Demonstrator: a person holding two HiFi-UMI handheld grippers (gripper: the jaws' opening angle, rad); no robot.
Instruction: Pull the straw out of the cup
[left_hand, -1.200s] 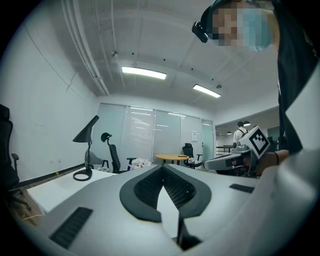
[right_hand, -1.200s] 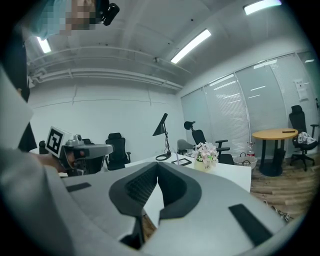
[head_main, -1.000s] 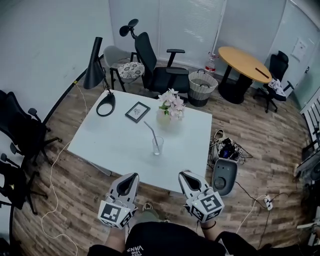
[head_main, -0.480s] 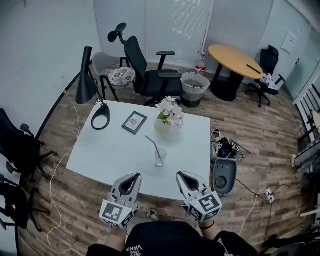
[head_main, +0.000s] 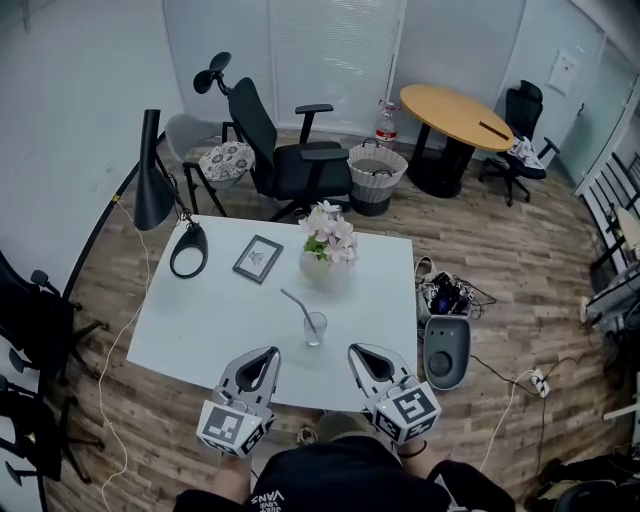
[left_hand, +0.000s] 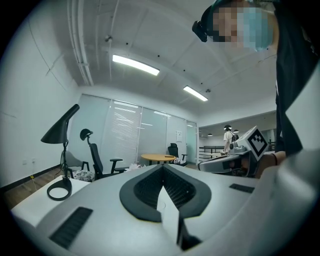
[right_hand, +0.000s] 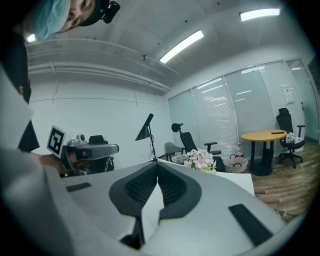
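Observation:
A clear cup (head_main: 315, 328) stands on the white table (head_main: 200, 320) near its front edge, and a pale straw (head_main: 296, 305) leans out of it to the upper left. My left gripper (head_main: 268, 352) hovers just short of the table's front edge, left of the cup, with its jaws shut and empty. My right gripper (head_main: 357, 350) is level with it to the cup's right, jaws also together with nothing in them. In both gripper views the jaws hide the cup. The left gripper (left_hand: 162, 166) and right gripper (right_hand: 158, 163) point roughly level over the table.
On the table are a vase of pink flowers (head_main: 326, 245), a small picture frame (head_main: 258, 259) and a black lamp (head_main: 152, 180) with a ring base (head_main: 188, 251). Behind stand office chairs (head_main: 285, 160), a wastebasket (head_main: 377, 176) and a round wooden table (head_main: 455, 108). A grey device (head_main: 447, 350) and cables lie on the floor to the right.
Both grippers and the head view have come forward together. The table and cup now lie closer to the jaw tips. The jaws stay shut.

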